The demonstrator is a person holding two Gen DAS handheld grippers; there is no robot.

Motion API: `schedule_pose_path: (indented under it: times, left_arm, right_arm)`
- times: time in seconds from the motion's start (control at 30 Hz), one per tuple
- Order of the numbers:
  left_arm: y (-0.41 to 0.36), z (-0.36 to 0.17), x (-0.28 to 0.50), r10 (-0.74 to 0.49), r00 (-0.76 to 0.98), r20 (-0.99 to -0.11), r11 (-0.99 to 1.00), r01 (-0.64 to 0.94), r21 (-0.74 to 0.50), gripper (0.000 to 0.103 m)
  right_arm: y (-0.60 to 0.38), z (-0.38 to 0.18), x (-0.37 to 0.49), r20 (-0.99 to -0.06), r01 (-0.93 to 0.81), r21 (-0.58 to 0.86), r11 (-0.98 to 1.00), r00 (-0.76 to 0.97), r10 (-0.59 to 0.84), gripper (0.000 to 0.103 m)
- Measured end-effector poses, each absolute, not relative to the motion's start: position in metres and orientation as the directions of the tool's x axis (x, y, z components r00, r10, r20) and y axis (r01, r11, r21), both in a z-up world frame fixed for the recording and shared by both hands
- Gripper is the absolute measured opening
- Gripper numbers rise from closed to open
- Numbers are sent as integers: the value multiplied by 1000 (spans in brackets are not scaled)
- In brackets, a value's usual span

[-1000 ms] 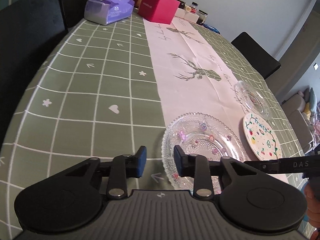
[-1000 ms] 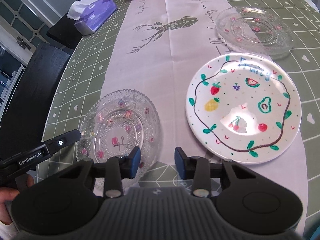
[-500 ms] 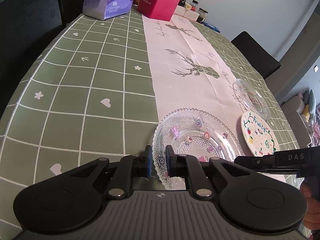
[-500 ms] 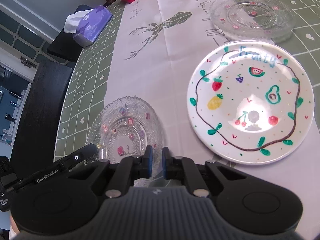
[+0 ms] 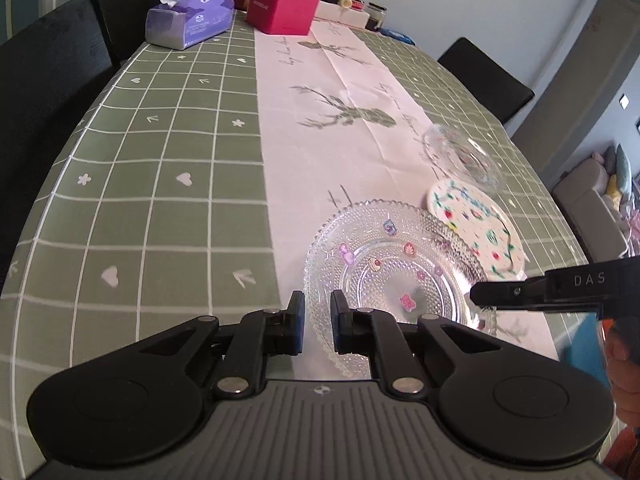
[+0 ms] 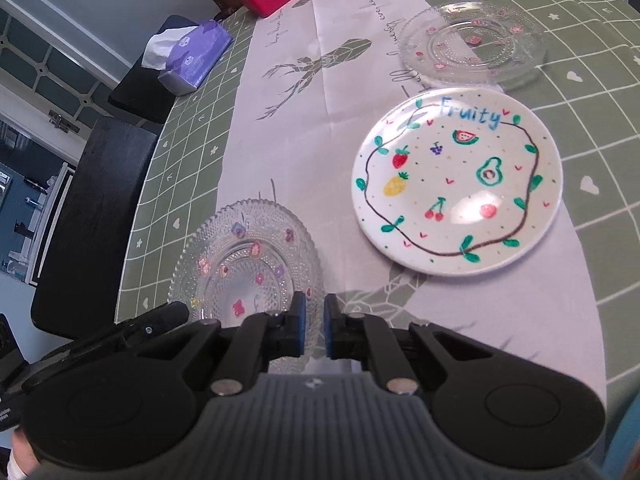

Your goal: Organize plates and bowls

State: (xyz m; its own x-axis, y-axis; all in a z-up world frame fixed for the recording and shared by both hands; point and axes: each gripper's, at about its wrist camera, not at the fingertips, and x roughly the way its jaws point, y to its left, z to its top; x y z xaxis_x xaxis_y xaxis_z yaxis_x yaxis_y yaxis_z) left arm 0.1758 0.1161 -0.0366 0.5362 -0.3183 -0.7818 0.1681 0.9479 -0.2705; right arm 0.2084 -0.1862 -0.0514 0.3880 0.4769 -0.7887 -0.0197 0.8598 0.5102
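A beaded clear glass plate (image 5: 384, 264) with small coloured stickers lies near the table's front edge; it also shows in the right wrist view (image 6: 248, 264). My left gripper (image 5: 318, 322) is shut on its near left rim. My right gripper (image 6: 314, 330) is shut on its near right rim. Beside it lies a white "Fruity" plate (image 6: 456, 184), also seen in the left wrist view (image 5: 476, 224). Beyond that sits a second clear glass plate (image 6: 474, 44), also in the left wrist view (image 5: 464, 156).
The table has a green checked cloth (image 5: 160, 160) with a pink runner (image 5: 336, 120). A purple tissue box (image 5: 188, 20), a red box (image 5: 282, 6) and jars (image 5: 356, 0) stand at the far end. Black chairs (image 5: 48, 72) line the sides.
Both grippers have closed from open onto the near rim of the beaded glass plate. The left wrist view has shifted, with the plate now sitting further right.
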Motion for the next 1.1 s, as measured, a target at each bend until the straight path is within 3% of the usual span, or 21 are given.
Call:
schedule_pose_path:
  times: [0.47,1.1]
  left_arm:
    - [81,-38,86,-296,450,-842,955,139,-262,13]
    - [72,-52,99,-245,499,-831,968,168,-185,13]
  right_arm:
    - [-219,-52,126,-809,-95,451,887,376,451,6]
    - [-200,-65,132,-808,-194,310,931,462,366,8]
